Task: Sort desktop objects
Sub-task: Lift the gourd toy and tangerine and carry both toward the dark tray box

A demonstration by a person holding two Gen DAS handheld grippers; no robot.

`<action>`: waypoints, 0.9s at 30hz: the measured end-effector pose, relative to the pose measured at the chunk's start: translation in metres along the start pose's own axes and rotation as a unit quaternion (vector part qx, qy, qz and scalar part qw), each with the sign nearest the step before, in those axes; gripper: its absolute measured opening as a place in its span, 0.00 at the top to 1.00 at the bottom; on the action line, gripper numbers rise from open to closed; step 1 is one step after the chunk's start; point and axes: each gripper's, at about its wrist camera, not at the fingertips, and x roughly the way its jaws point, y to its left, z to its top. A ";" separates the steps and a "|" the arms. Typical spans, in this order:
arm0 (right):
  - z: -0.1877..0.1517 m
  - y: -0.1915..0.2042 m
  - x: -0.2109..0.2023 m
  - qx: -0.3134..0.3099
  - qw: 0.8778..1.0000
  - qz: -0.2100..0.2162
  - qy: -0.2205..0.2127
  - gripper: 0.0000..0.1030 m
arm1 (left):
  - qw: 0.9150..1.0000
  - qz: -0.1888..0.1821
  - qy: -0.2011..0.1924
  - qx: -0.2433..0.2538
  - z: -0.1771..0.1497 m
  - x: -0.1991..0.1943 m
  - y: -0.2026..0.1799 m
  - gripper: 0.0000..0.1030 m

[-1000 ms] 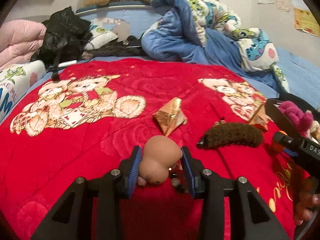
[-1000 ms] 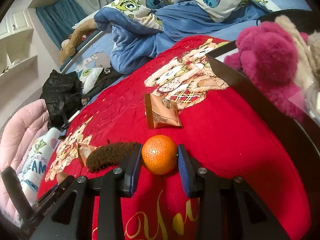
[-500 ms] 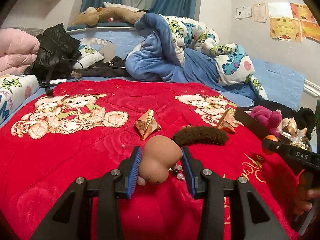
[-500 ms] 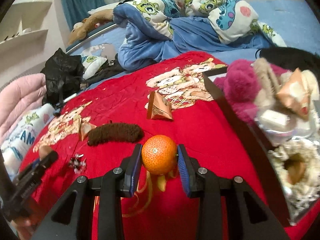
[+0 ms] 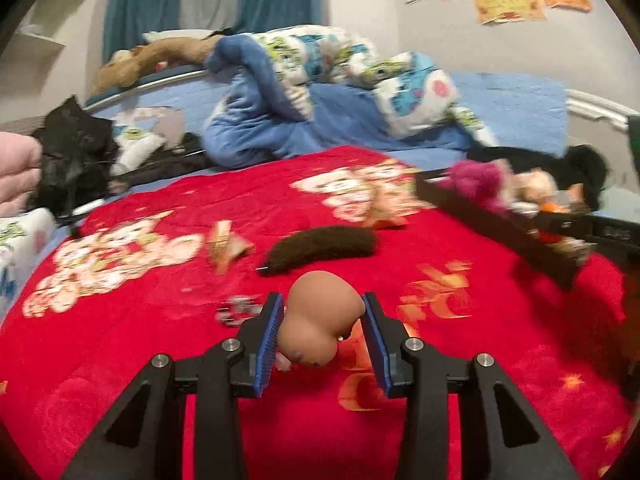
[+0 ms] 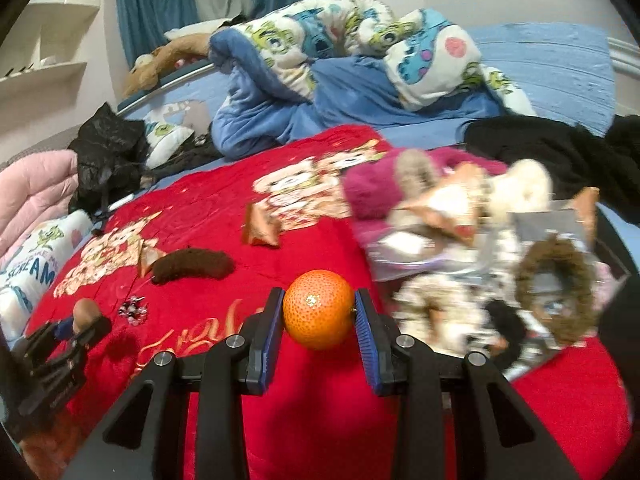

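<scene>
Left hand-held gripper (image 5: 322, 330) clamped on a brown rubbery toy (image 5: 320, 326), perhaps a doll head; right hand-held gripper (image 6: 318, 318) clenched around an orange (image 6: 319, 309), both above the red blanket (image 5: 160, 320) beside the black tray (image 5: 500, 224)

The left hand-held gripper (image 5: 322, 330) fills the lower middle of its frame, tilted downward, its blue-padded jaws clamped on a tan rubbery lump (image 5: 318, 326). The right hand-held gripper (image 6: 319, 316) sits likewise at lower centre, angled down, jaws pressed against a round orange tangerine (image 6: 319, 309).
</scene>
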 end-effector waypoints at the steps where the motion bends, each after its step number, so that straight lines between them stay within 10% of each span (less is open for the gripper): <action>1: 0.000 -0.006 -0.004 0.004 1.000 -0.003 -0.001 0.68 | 1.000 -0.011 0.000 0.002 0.001 -0.002 -0.008 0.60; 11: -0.009 -0.085 -0.073 0.040 0.997 -0.064 -0.029 0.68 | 0.993 -0.118 0.011 -0.015 0.010 0.003 -0.108 0.60; 18: -0.029 -0.141 -0.125 0.067 0.991 -0.106 -0.039 0.68 | 0.990 -0.091 -0.019 0.105 0.011 -0.014 -0.189 0.60; 27: -0.046 -0.172 -0.149 0.097 0.987 -0.124 -0.036 0.68 | 0.990 -0.124 -0.001 0.063 0.041 -0.029 -0.190 0.60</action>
